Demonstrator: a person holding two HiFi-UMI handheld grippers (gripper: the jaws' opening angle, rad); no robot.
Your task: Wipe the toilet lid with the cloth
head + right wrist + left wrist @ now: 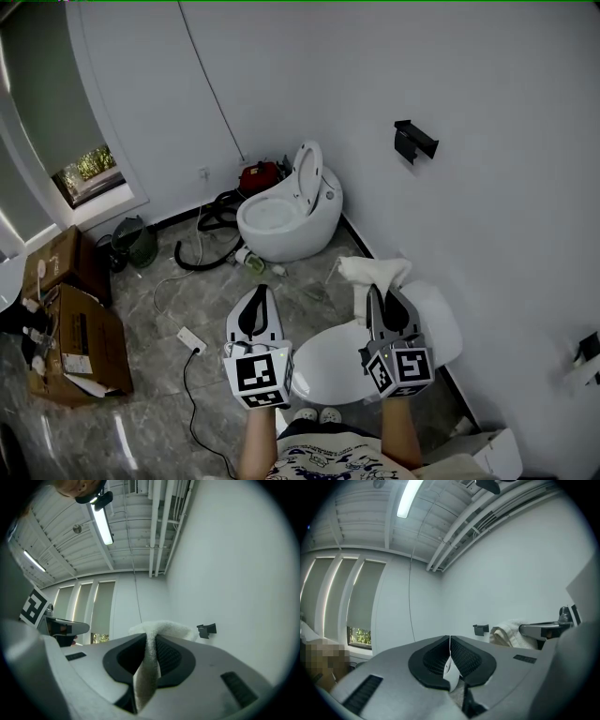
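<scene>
A white toilet with its lid [328, 367] down stands just in front of my feet in the head view. Both grippers are held up above it, pointing away from me. My right gripper [372, 290] is shut on a white cloth [377, 271], which bunches past its tips over the far end of the toilet. The cloth [151, 667] runs down between the right gripper's [151, 635] closed jaws. My left gripper [262, 290] hangs over the floor left of the lid, jaws together, holding nothing. The left gripper view shows its tips [450, 638] closed, with the cloth [508, 633] off to the right.
A second egg-shaped toilet [281, 225] with raised lid [307, 173] stands against the back wall, with a black hose [202, 255] and dark bucket [134, 240] beside it. Cardboard boxes [80, 342] sit at left. A power strip [191, 339] lies on the floor. A black holder [413, 141] juts from the right wall.
</scene>
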